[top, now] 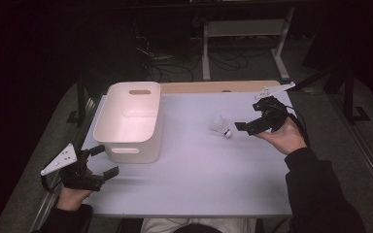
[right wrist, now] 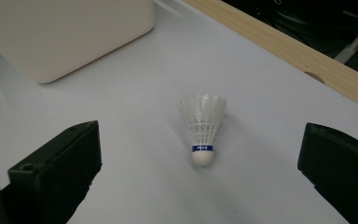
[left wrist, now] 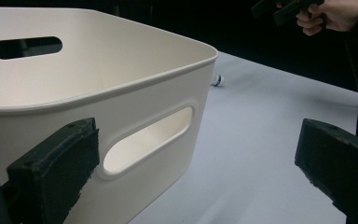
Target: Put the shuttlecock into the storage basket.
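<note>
A white feather shuttlecock with a blue band lies on its side on the pale table, cork end toward the right gripper. My right gripper is open just to the right of it, its jaws wide apart with the shuttlecock lying ahead of the gap, untouched. A white plastic bin with handle slots stands left of centre. My left gripper is open at the bin's near left corner, holding nothing. The shuttlecock's cork peeks past the bin's corner.
The table has a wooden strip along its far edge. Beyond it stand a white metal frame and floor cables. The person's right hand appears far off in the left gripper view.
</note>
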`<state>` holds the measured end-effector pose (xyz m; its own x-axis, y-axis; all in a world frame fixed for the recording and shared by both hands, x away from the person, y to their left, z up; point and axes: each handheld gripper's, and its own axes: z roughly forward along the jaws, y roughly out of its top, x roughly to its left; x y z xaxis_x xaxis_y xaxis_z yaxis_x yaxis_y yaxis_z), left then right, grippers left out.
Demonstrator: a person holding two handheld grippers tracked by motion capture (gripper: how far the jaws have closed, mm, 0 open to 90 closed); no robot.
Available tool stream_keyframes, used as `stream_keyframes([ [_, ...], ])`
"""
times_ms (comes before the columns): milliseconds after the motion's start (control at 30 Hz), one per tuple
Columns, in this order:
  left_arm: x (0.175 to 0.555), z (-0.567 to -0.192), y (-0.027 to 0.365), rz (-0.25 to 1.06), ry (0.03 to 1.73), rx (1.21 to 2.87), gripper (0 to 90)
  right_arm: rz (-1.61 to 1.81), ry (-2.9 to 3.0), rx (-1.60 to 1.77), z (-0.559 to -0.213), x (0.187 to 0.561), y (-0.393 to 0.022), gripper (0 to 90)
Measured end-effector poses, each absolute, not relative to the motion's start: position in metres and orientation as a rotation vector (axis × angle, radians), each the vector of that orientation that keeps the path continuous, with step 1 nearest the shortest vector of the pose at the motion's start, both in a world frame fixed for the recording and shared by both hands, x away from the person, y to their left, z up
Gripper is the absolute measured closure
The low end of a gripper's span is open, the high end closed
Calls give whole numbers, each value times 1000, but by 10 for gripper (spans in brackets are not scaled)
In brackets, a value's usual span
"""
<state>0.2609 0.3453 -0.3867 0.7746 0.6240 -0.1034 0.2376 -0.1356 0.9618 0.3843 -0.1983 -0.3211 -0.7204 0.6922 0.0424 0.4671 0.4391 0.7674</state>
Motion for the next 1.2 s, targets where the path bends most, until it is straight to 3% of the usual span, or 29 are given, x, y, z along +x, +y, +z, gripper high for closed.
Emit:
stream_keyframes([
  [1200,261,-387,345,380,679,1716,0,1087,2520,1004,-338,415,-178,0],
])
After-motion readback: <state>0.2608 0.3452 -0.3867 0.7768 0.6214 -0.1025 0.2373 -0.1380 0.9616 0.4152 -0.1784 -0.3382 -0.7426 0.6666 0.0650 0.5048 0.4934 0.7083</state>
